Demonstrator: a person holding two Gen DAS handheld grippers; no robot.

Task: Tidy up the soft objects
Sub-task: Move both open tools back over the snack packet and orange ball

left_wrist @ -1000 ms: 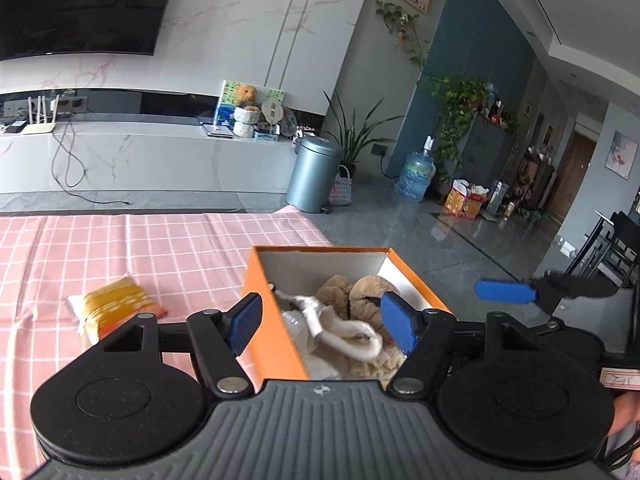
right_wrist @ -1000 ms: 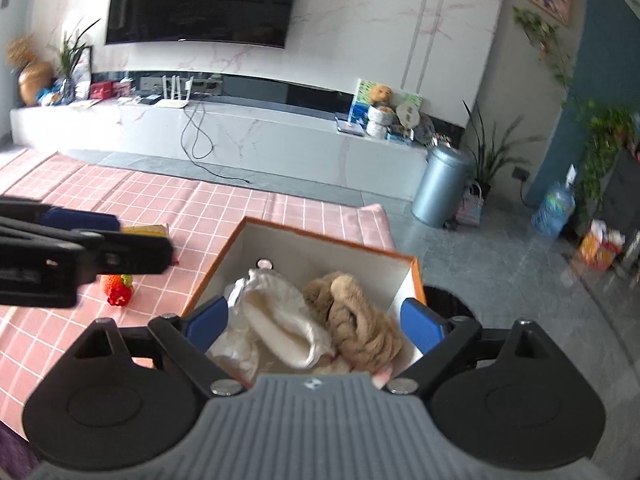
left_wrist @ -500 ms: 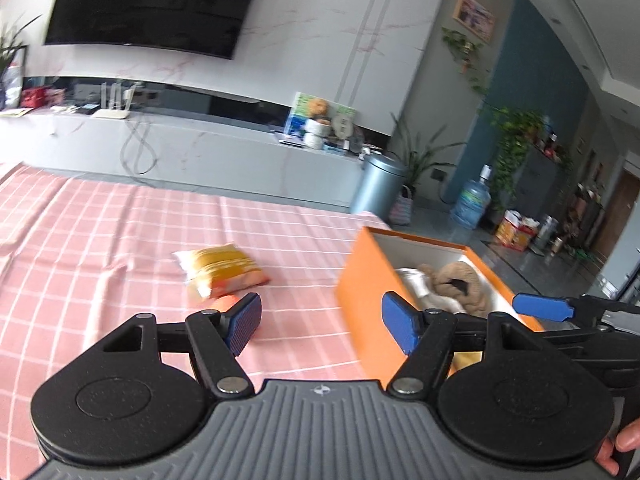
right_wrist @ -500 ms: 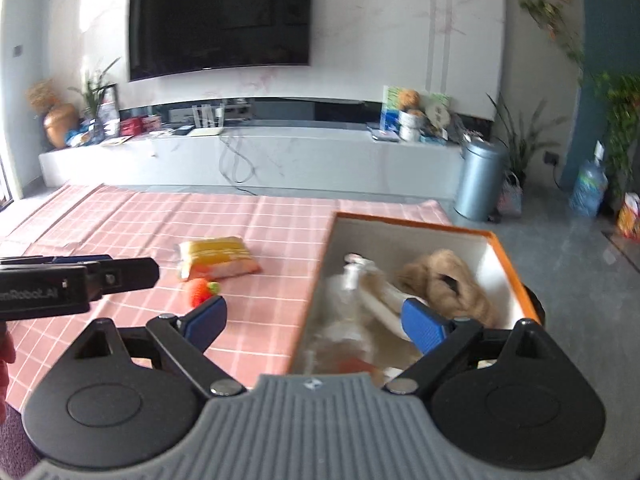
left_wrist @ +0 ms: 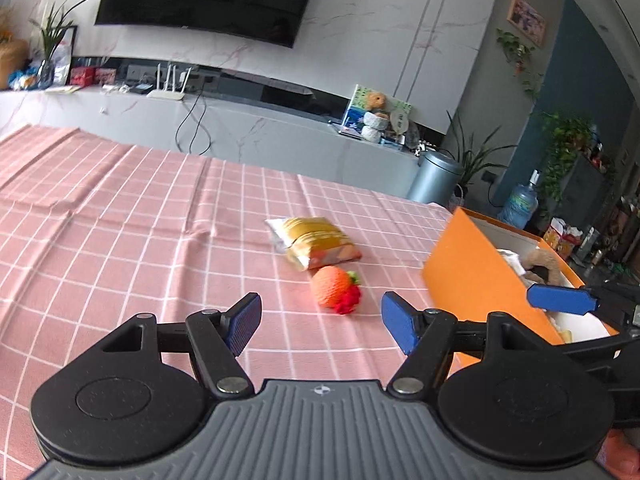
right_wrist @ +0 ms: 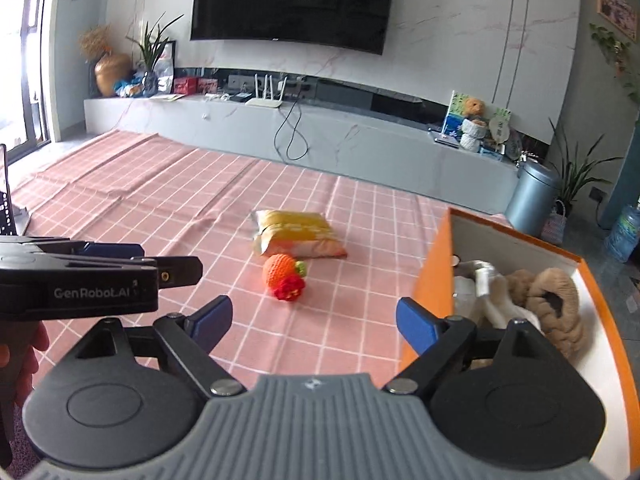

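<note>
Two soft items, a brown plush and a pale one, already lie in the orange box (right_wrist: 434,280) at the right edge of the desk (right_wrist: 160,200). A crocheted orange toy (left_wrist: 335,289) and a yellow snack bag (left_wrist: 314,241) remain on the pink checked cloth to its left. The left gripper (left_wrist: 320,322) hovers near the toy with fingers spread and empty; the right gripper (right_wrist: 312,320), its fingers just narrowed slightly, also holds nothing.

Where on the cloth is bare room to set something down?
Bare cloth spreads left of and beyond the yellow packet. A narrower free strip runs between the crochet toy and the orange box. The box itself is crowded.
</note>
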